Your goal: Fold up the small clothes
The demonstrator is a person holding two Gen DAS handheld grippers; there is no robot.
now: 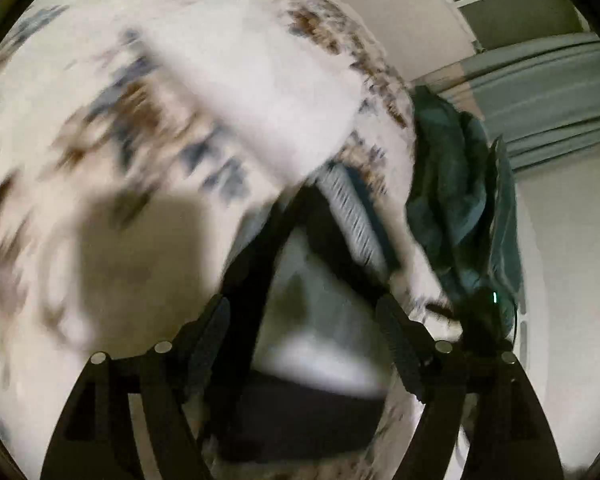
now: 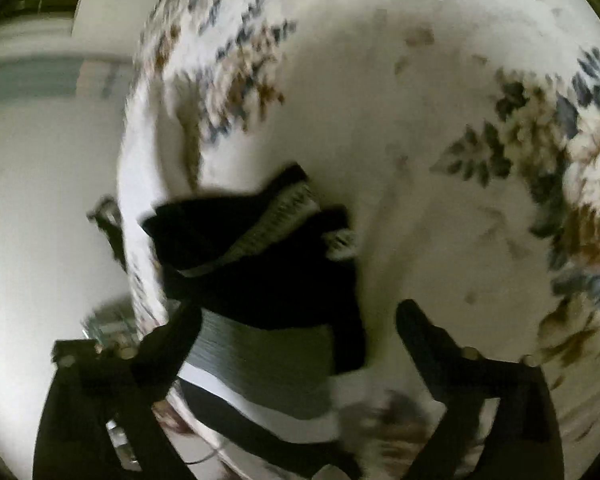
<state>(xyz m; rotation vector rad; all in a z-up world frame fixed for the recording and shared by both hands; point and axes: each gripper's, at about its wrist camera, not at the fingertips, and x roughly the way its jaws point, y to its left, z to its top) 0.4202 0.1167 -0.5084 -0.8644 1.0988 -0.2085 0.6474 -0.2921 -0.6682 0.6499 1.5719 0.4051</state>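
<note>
A small black garment with a grey ribbed band [image 2: 260, 264] lies on a white bedspread with blue and brown flowers [image 2: 420, 120]. In the right wrist view it sits between and ahead of my right gripper [image 2: 296, 316], whose jaws are wide apart; the left finger [image 2: 172, 332] overlaps its edge. In the left wrist view the same garment [image 1: 332, 216] lies between the wide-apart jaws of my left gripper [image 1: 300, 312], blurred by motion. A white folded cloth [image 1: 260, 92] lies beyond it.
A dark teal cloth [image 1: 456, 192] is heaped at the right edge of the bed. Beyond the bed are a pale floor [image 2: 40, 220] and a wall with a teal strip [image 1: 548, 92]. A small dark object [image 2: 108, 220] lies beside the bed.
</note>
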